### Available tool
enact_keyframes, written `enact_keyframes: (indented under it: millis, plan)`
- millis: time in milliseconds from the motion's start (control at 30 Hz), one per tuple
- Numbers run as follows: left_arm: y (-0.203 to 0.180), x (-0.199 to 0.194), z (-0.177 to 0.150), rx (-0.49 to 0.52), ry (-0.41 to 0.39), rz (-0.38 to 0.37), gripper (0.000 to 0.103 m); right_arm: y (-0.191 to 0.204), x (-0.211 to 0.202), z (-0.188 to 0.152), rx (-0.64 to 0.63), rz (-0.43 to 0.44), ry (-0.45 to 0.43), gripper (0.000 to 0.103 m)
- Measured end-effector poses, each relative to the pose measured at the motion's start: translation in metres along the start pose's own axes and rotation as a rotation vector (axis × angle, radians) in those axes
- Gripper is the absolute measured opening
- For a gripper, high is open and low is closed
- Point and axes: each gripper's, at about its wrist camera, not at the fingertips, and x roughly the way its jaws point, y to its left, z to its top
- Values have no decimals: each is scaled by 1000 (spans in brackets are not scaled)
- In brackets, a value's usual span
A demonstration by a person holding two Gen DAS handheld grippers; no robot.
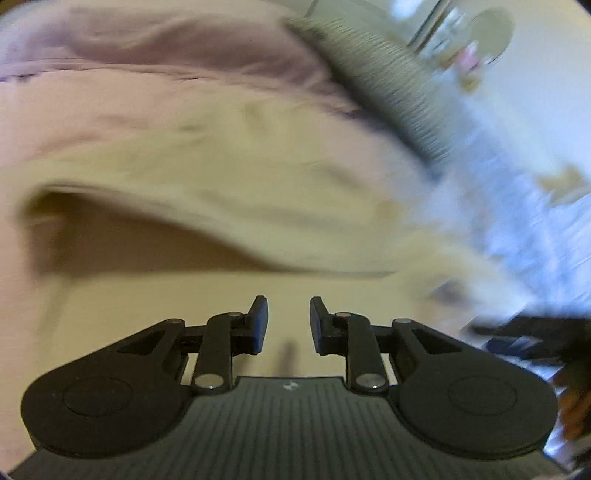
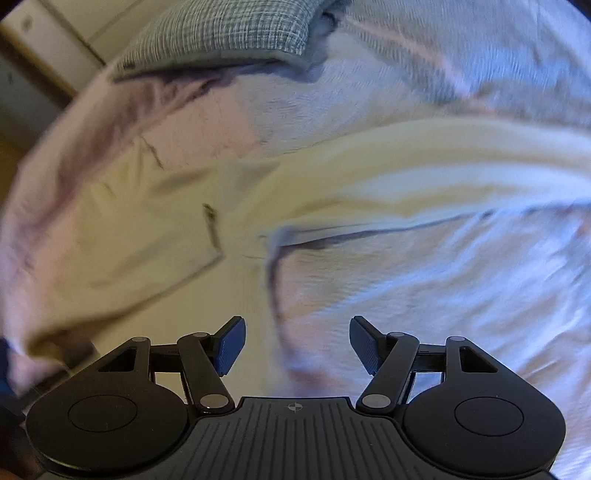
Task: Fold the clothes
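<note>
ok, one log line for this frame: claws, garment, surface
left claw: open, empty | right claw: open, empty | cream garment: crumpled, ungrasped | bed sheet: under garment | grey pillow: beyond | views: motion-blurred

Both wrist cameras look forward, close over the bed, sharing the cream garment [image 1: 229,184] and grey pillow [image 2: 221,33].

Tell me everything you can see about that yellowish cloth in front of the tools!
The yellowish cloth is a pale cream garment, soft and thin-looking, though both views are blurred. It lies rumpled on the bed, with one edge lifted and curling, casting a shadow beneath. In the right wrist view it stretches in long folds across the lilac bedding, and a seam and small dark tag show. A pinkish cloth lies against it. Neither open tool touches it.
</note>
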Motion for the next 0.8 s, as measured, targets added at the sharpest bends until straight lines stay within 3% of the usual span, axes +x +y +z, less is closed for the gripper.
enact_keyframes:
  millis: [133,233,367,467,533,567,600,800]
  plan:
    - [46,-17,-5,26,2,193,20,-9,18,7,202,239,-6,66]
    - [62,-22,-4,30,-7,254,20,-6,40,14,332,354,-11,66]
    - [75,-15,-1,32,-14,301,21,4,77,26,426,332,8,65]
    - [80,-6,2,31,-19,329,23,11,100,35,455,276,21,56]
    - [84,0,4,31,-23,347,24,17,111,41,447,245,15,45]
    - [86,3,5,31,-24,357,24,19,114,45,441,238,14,33]
    - [88,6,6,31,-26,366,24,22,115,47,429,250,7,11]
    - [89,28,14,84,-30,400,19,48,90,63,286,369,-107,6]
